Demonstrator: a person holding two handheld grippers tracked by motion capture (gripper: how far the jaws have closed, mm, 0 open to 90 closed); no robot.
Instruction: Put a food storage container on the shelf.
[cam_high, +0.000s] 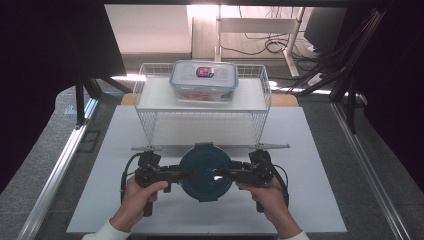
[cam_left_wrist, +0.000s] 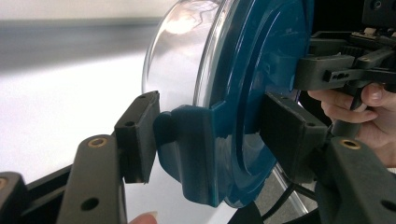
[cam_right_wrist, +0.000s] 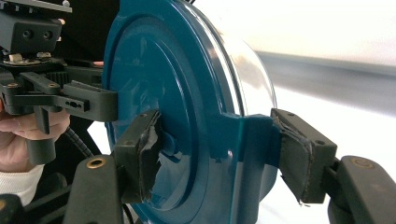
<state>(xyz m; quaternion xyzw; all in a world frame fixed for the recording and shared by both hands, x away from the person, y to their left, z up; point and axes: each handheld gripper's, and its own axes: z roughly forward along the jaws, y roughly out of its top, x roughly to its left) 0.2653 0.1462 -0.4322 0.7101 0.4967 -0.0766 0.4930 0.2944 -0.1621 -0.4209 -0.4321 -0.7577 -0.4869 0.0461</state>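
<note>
A round clear bowl with a dark blue lid (cam_high: 205, 172) sits low over the white mat near the front edge, lid facing up. I cannot tell whether it rests on the mat. My left gripper (cam_high: 185, 175) is shut on the lid's left side clip (cam_left_wrist: 196, 154), one pad under the clip and one on the lid top. My right gripper (cam_high: 225, 175) is shut on the opposite clip (cam_right_wrist: 247, 149) in the same way. The clear bowl wall (cam_left_wrist: 177, 60) curves away below the lid. Each gripper view shows the other gripper across the lid.
Behind the bowl stands a white wire rack (cam_high: 145, 107) with a shelf. On the shelf lies a clear rectangular box (cam_high: 203, 80) with a labelled lid. The white mat (cam_high: 310, 190) has free room on both sides. Metal rails (cam_high: 60, 165) run along the table's sides.
</note>
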